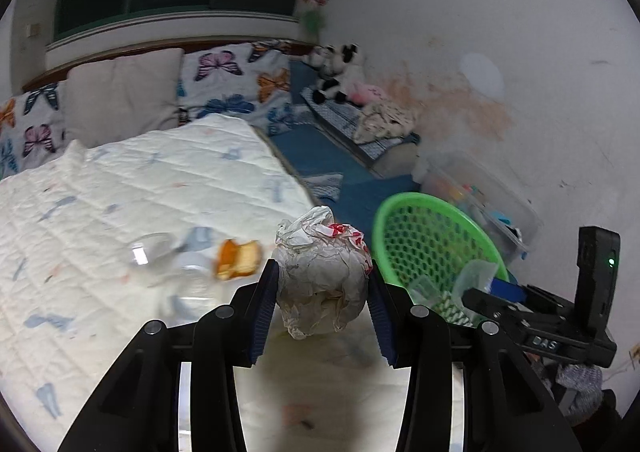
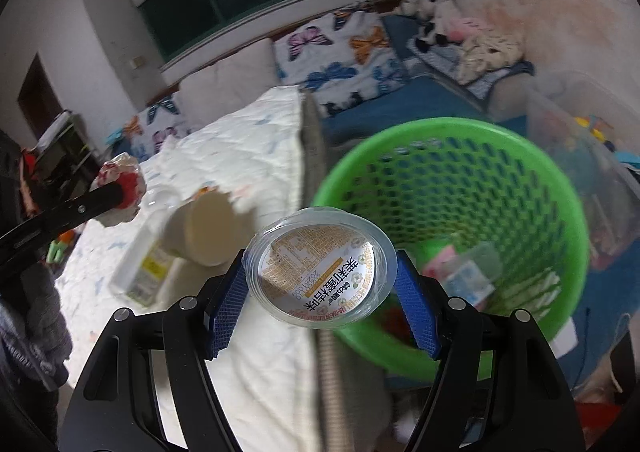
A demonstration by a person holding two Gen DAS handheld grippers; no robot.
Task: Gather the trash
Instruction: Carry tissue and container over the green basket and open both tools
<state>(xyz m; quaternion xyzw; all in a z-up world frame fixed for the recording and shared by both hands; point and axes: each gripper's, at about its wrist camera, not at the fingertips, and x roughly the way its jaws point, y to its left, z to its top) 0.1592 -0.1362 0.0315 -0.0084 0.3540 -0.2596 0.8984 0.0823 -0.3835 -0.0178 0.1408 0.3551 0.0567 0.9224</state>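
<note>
Both loads near basket [image 2: 452,139] rim

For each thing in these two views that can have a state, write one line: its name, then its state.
left gripper: shut on the crumpled paper wrapper.
crumpled paper wrapper: balled up, held above the bed.
right gripper: shut on the clear plastic cup.
clear plastic cup: sealed by its printed film, held near the basket.
green basket: upright beside the bed, partly filled with trash.
clear bottle: lying on the quilt.

Wrist views angled down, sharing green basket [image 1: 404,219]
</note>
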